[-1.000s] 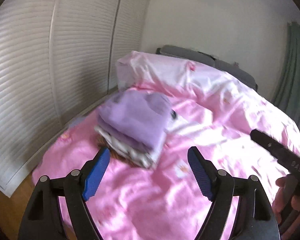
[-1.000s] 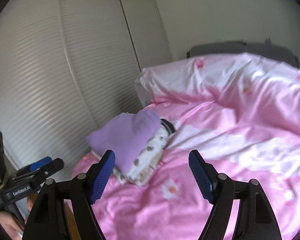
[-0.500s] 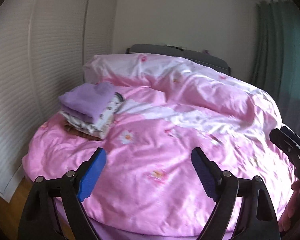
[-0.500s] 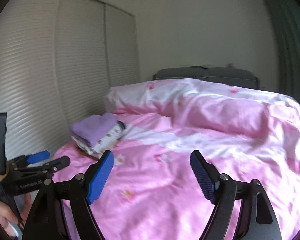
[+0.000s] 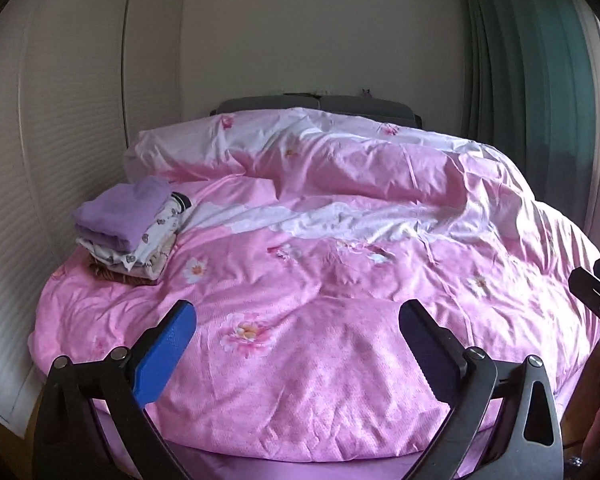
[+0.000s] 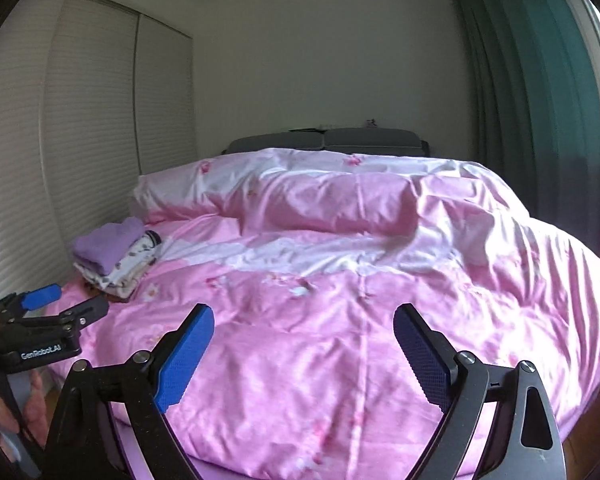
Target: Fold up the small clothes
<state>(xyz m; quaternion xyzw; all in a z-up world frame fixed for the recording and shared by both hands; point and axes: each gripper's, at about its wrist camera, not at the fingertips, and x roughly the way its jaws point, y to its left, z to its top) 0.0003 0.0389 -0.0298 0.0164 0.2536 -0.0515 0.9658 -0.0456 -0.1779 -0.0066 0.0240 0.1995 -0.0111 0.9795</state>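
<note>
We face a bed with a rumpled pink quilt (image 5: 320,280), louvred doors (image 5: 4,200) at its left, a green curtain (image 5: 532,100) at its right. Only the right view shows the left gripper (image 6: 66,304) sideways, a hand beneath. The stack (image 5: 128,228) sits at the quilt's left edge, lilac on top. Both grippers' jaws have just been opening: left gripper and right gripper (image 6: 304,344) gape, empty.

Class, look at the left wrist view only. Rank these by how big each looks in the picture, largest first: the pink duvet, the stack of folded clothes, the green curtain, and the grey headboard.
1. Pink duvet
2. Green curtain
3. Stack of folded clothes, nearer the camera, so its lead over the headboard is unsure
4. Grey headboard, mostly hidden behind the duvet
</note>
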